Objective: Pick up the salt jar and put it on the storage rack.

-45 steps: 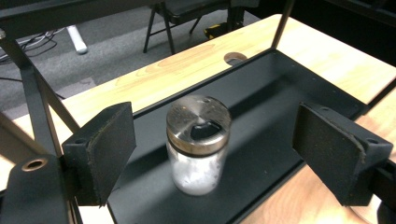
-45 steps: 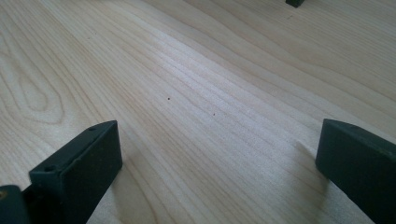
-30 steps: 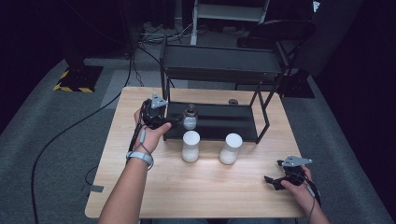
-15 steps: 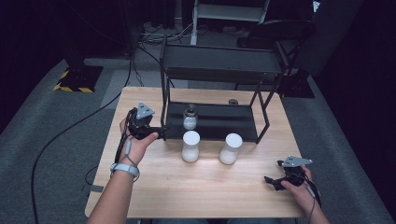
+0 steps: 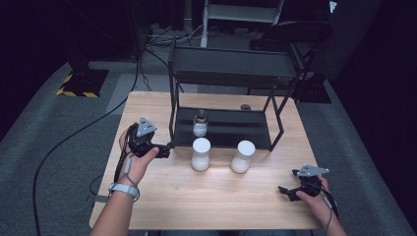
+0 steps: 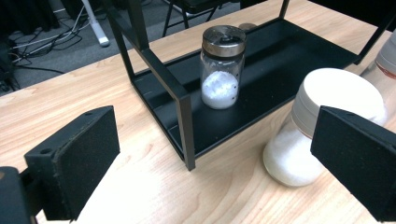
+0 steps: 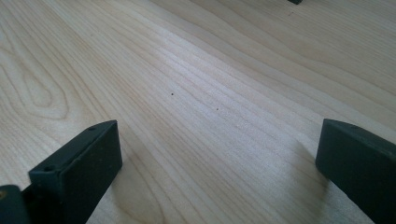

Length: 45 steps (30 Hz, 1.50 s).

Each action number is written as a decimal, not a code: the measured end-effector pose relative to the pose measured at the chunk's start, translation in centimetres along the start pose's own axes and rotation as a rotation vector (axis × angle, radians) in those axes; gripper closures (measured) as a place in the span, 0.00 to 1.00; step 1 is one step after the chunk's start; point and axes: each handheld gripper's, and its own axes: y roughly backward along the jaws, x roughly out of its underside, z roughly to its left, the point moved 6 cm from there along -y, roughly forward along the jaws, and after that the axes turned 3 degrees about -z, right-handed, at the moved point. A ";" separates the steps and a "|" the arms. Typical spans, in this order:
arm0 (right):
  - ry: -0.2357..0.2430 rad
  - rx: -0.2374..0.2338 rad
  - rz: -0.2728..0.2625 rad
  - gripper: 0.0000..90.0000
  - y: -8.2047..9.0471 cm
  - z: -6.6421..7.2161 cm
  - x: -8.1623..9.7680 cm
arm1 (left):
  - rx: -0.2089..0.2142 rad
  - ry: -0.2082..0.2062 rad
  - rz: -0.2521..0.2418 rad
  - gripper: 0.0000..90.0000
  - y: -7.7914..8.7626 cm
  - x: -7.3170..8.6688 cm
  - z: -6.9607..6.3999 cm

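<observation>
On the wooden counter (image 5: 221, 196) stood a black two-tier metal rack (image 5: 231, 73). A glass shaker (image 6: 222, 67) with a perforated metal lid stood upright on the rack's lower shelf, part-filled with white grains. Two white-lidded jars stood upright just before the rack, the left jar (image 5: 200, 154) beside the right jar (image 5: 242, 156). The left gripper (image 5: 164, 150) hovered by the rack's front left leg, jaws wide apart, empty. The right gripper (image 5: 286, 191) was low over bare counter at the near right, jaws spread, holding nothing.

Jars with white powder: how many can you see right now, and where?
3. A metal-lidded shaker jar stands on the black rack's lower shelf. Two white-lidded jars stand on the table in front of the rack: one left, one right. None looks hidden.
</observation>
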 end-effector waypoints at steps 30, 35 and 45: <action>-0.006 0.007 0.001 0.00 0.0 0.2 0.0 | -0.001 -0.025 0.024 0.02 3.2 5.7 -0.1; -0.006 0.007 0.002 0.00 0.0 0.2 0.0 | -0.007 -0.009 0.029 0.02 3.0 6.8 -0.2; -0.006 0.007 0.001 0.00 0.0 0.2 0.0 | -0.022 -0.015 0.052 0.02 2.4 7.9 -0.7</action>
